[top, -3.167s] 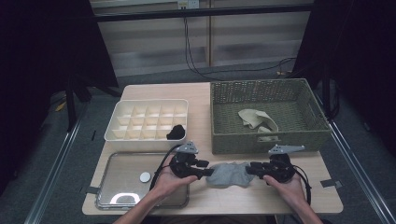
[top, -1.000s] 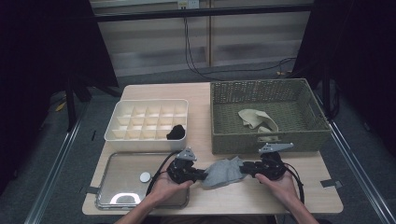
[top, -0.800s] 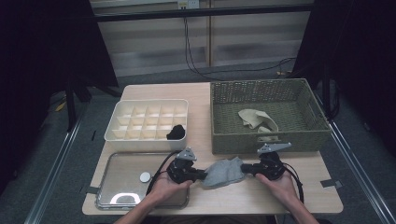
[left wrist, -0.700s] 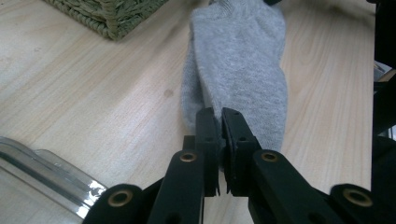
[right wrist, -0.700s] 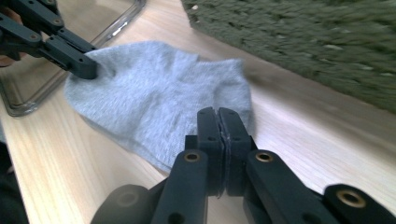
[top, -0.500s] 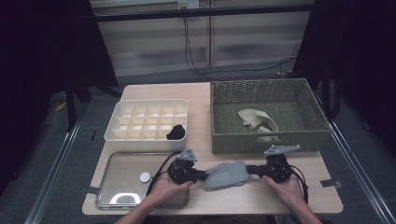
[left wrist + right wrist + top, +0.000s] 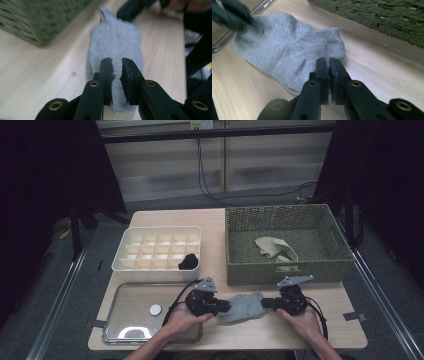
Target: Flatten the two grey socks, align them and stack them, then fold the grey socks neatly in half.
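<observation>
Two grippers flank the grey sock [image 7: 244, 306] on the table [image 7: 215, 220], high view: left gripper [image 7: 223, 307] at its 9 o'clock, right gripper [image 7: 266, 303] at 3, basket [image 7: 285, 267] at 12. Left gripper view: jaws slightly parted over the sock's near end, have just been opening; can't tell if cloth is pinched. Right gripper view: jaws together, just been closing, seemingly on the sock's edge. Risk, imo: thin hold slips when lifted, sock sags or drops.

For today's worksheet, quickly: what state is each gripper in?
Left gripper: closed on the grey sock.
Right gripper: closed on the sock's other end.
</observation>
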Tool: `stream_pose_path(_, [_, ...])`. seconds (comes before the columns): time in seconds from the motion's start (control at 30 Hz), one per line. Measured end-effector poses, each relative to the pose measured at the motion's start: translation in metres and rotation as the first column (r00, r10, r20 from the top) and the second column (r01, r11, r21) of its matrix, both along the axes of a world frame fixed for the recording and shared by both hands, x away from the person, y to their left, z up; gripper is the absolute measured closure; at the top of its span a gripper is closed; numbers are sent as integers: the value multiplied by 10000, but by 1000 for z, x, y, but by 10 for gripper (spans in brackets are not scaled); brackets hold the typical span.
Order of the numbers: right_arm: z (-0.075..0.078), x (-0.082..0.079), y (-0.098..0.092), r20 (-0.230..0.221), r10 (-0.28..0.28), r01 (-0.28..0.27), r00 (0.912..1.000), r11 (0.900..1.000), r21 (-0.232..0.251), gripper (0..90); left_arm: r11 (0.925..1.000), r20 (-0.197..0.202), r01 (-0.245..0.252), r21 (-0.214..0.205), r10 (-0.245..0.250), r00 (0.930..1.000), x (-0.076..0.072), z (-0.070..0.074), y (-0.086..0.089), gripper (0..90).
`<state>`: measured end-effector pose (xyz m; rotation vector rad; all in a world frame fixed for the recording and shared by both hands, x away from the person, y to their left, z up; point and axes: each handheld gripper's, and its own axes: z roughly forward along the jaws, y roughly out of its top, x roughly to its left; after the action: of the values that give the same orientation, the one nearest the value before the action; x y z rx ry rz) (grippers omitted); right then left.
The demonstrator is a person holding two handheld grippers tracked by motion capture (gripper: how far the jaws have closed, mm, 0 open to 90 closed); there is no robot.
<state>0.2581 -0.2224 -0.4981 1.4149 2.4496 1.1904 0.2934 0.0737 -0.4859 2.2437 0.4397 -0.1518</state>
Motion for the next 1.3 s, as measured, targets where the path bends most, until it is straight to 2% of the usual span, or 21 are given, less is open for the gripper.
stream_pose_path(0.07, [0,0,-1,14,-23,23,10000,10000,63,842,9994,-13,58,337,-57,10000,0,-5,-3,776])
stream_pose_path(0.1, [0,-1,-1,26,-13,13,10000,10000,88,827,9997,-193,-71,254,76,9998,-1,-9,-4,771])
stream_pose_path(0.13, [0,-1,-1,95,10,-11,10000,10000,98,807,9992,-169,65,397,-58,9998,0,-9,-4,770])
stream_pose_path(0.27, [2,0,-3,252,-94,87,9996,9996,264,734,9997,-79,7,231,-5,10000,-2,-11,-5,769])
stream_pose_path(0.4, [3,2,-6,429,-310,290,9986,9986,446,682,9996,-24,12,277,-11,10000,-3,-11,-4,768])
stream_pose_path(0.43, [3,3,-7,460,-439,416,9980,9979,494,637,9998,-14,8,199,-8,10000,-2,-12,-4,768])
stream_pose_path(0.47, [3,4,-7,456,-533,511,9975,9975,497,620,9994,-33,58,337,-57,10000,-2,-11,-4,767])
stream_pose_path(0.6, [2,7,-10,414,-742,721,9964,9962,493,567,9992,-10,45,396,-45,10000,-2,-11,-3,765])
stream_pose_path(0.67, [2,8,-10,415,-746,725,9964,9961,495,566,9995,-24,4,314,-3,10000,-2,-11,-4,764])
stream_pose_path(0.73, [0,9,-9,329,-736,724,9967,9967,362,547,9992,4,45,404,-45,10000,-2,-11,-3,763])
stream_pose_path(0.87, [0,12,-10,275,-730,714,9970,9960,545,529,9997,-18,38,258,-38,10000,-2,-12,-4,762])
stream_pose_path(1.07, [-3,14,-5,134,-493,489,9987,9984,297,520,9995,-58,66,305,-64,10000,-2,-12,-3,750])
stream_pose_path(1.3, [-6,12,-2,465,-222,209,9987,9993,295,565,9997,-107,17,238,-15,9999,-2,-12,-3,734])
